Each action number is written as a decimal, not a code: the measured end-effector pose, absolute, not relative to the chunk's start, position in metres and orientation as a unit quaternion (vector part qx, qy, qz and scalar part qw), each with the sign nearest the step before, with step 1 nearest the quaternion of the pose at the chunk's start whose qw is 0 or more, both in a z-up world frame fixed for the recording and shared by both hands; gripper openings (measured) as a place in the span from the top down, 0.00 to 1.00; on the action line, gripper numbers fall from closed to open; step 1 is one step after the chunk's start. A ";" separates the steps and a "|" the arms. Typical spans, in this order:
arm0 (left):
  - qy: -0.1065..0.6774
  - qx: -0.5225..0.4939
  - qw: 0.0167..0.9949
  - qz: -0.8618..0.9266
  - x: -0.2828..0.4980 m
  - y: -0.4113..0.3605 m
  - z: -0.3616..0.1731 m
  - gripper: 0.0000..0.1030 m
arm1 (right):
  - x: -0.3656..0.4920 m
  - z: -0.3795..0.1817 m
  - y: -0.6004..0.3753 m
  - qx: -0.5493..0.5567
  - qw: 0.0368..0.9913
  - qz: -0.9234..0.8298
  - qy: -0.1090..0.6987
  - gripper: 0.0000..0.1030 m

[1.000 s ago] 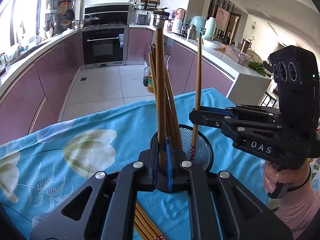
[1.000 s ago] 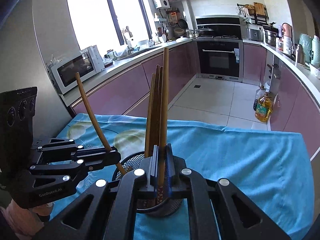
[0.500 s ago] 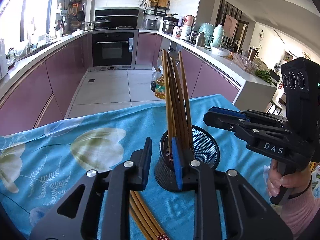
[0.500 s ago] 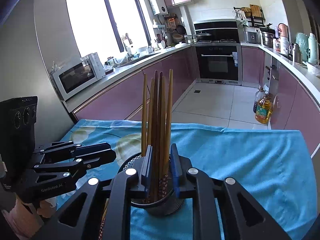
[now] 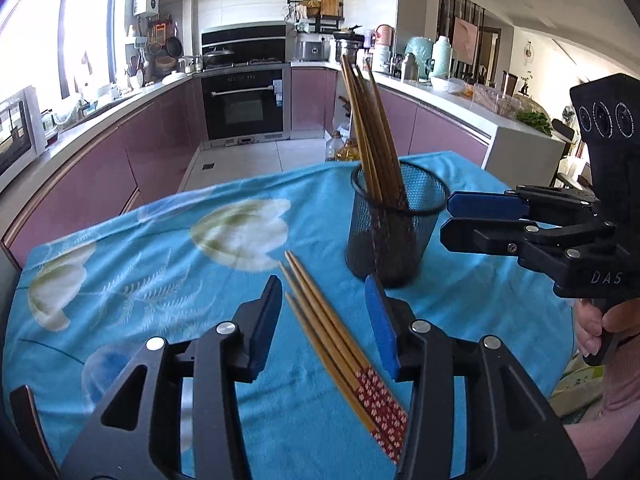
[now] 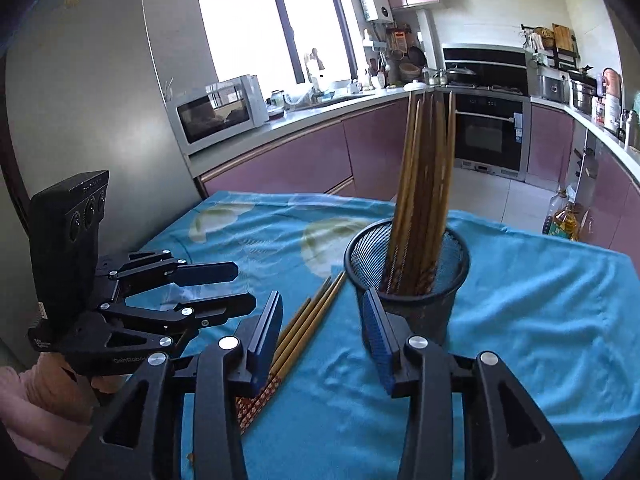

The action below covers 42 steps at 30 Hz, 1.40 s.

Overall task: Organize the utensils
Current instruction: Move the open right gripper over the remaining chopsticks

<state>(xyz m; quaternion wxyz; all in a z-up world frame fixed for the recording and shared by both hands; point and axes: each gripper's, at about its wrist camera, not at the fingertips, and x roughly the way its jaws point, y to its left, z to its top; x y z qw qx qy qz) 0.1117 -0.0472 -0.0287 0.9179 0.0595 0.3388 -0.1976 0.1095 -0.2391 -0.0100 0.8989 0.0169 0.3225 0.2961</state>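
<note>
A black mesh cup [image 5: 394, 224] stands on the blue cloth and holds several wooden chopsticks [image 5: 370, 132] upright; it also shows in the right wrist view [image 6: 408, 276]. Three more chopsticks [image 5: 332, 328] with red patterned ends lie flat on the cloth in front of the cup, also seen in the right wrist view [image 6: 308, 324]. My left gripper [image 5: 326, 312] is open and empty, above the lying chopsticks. My right gripper [image 6: 322, 320] is open and empty, just in front of the cup; in the left wrist view [image 5: 450, 216] it sits right of the cup.
The table carries a blue flowered cloth [image 5: 160, 264]. Its far edge [image 5: 280, 176] drops to the kitchen floor. Purple cabinets, an oven [image 5: 244, 108] and a microwave [image 6: 220, 108] stand well behind. An oil bottle [image 6: 564, 216] stands on the floor.
Both grippers let go of the chopsticks they held in the cup, opened wide, and pulled back and down. The lying chopsticks have come into full view.
</note>
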 end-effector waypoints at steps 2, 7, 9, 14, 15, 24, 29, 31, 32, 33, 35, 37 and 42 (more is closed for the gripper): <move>0.358 0.061 0.911 -0.197 0.105 -0.043 -0.043 0.58 | 0.108 -0.024 -0.231 0.016 0.889 0.302 0.342 0.61; 0.389 0.064 0.900 -0.187 0.093 -0.040 -0.072 0.58 | 0.106 -0.056 -0.214 0.012 0.871 0.302 0.388 0.61; 0.399 0.063 0.896 -0.185 0.089 -0.039 -0.081 0.58 | 0.105 -0.064 -0.210 0.015 0.866 0.302 0.398 0.61; 0.415 0.053 0.888 -0.192 0.083 -0.040 -0.093 0.56 | 0.104 -0.075 -0.202 0.017 0.860 0.299 0.414 0.61; 0.417 0.052 0.887 -0.191 0.082 -0.040 -0.094 0.53 | 0.104 -0.076 -0.201 0.014 0.860 0.298 0.414 0.61; 0.422 0.056 0.885 -0.189 0.080 -0.039 -0.099 0.53 | 0.100 -0.083 -0.189 -0.005 0.859 0.294 0.418 0.61; 0.422 0.057 0.885 -0.188 0.081 -0.039 -0.100 0.51 | 0.103 -0.086 -0.186 -0.009 0.859 0.288 0.423 0.61; 0.422 0.057 0.885 -0.188 0.081 -0.039 -0.100 0.51 | 0.103 -0.086 -0.185 -0.011 0.859 0.287 0.423 0.61; 0.422 0.058 0.885 -0.187 0.081 -0.039 -0.100 0.51 | 0.103 -0.086 -0.184 -0.013 0.860 0.286 0.423 0.61; 0.422 0.058 0.886 -0.186 0.081 -0.039 -0.100 0.51 | 0.103 -0.086 -0.184 -0.016 0.860 0.286 0.423 0.61; 0.423 0.055 0.885 -0.185 0.083 -0.038 -0.101 0.51 | 0.104 -0.086 -0.183 -0.019 0.860 0.285 0.423 0.61; 0.424 0.053 0.885 -0.185 0.084 -0.037 -0.101 0.52 | 0.105 -0.086 -0.183 -0.021 0.860 0.283 0.424 0.61; 0.425 0.052 0.886 -0.178 0.086 -0.037 -0.102 0.58 | 0.105 -0.086 -0.184 -0.025 0.860 0.279 0.426 0.62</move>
